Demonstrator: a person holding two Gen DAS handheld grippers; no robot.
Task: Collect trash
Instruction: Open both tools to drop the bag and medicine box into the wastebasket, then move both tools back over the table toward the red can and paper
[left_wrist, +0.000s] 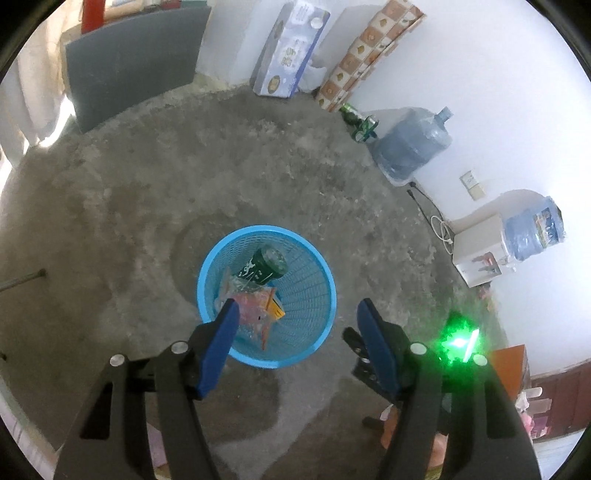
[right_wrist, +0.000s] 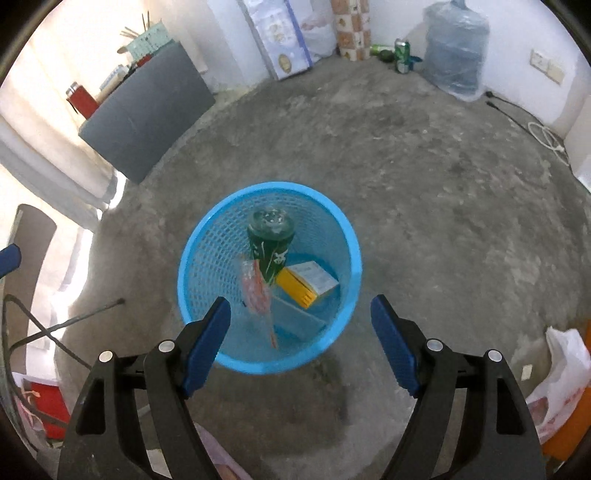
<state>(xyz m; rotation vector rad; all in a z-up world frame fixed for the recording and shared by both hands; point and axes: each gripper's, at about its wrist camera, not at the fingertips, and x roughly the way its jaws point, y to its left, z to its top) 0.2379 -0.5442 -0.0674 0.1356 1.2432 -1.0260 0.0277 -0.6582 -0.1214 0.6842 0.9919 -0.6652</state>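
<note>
A blue mesh basket (left_wrist: 266, 229) (right_wrist: 356, 258) stands on the concrete floor below both grippers. Inside lie a dark green cup (left_wrist: 264, 266) (right_wrist: 271, 243), a crumpled pink wrapper (left_wrist: 255, 310) (right_wrist: 255, 288) and a yellow and white box (right_wrist: 306, 284), whose yellow corner (left_wrist: 275, 308) shows beside the wrapper. My left gripper (left_wrist: 297, 306) hangs open over the basket's near rim with nothing between its blue pads. My right gripper (right_wrist: 301, 302) is also open and empty, above the basket's near side.
Green cans (right_wrist: 400, 51) (left_wrist: 364, 125) lie by the far wall beside a water jug (right_wrist: 456, 55) (left_wrist: 413, 144). A grey board (right_wrist: 144, 114), cartons (left_wrist: 291, 48), a water dispenser (left_wrist: 480, 254), a floor cable (right_wrist: 517, 114) and a white plastic bag (right_wrist: 561, 380) ring the floor.
</note>
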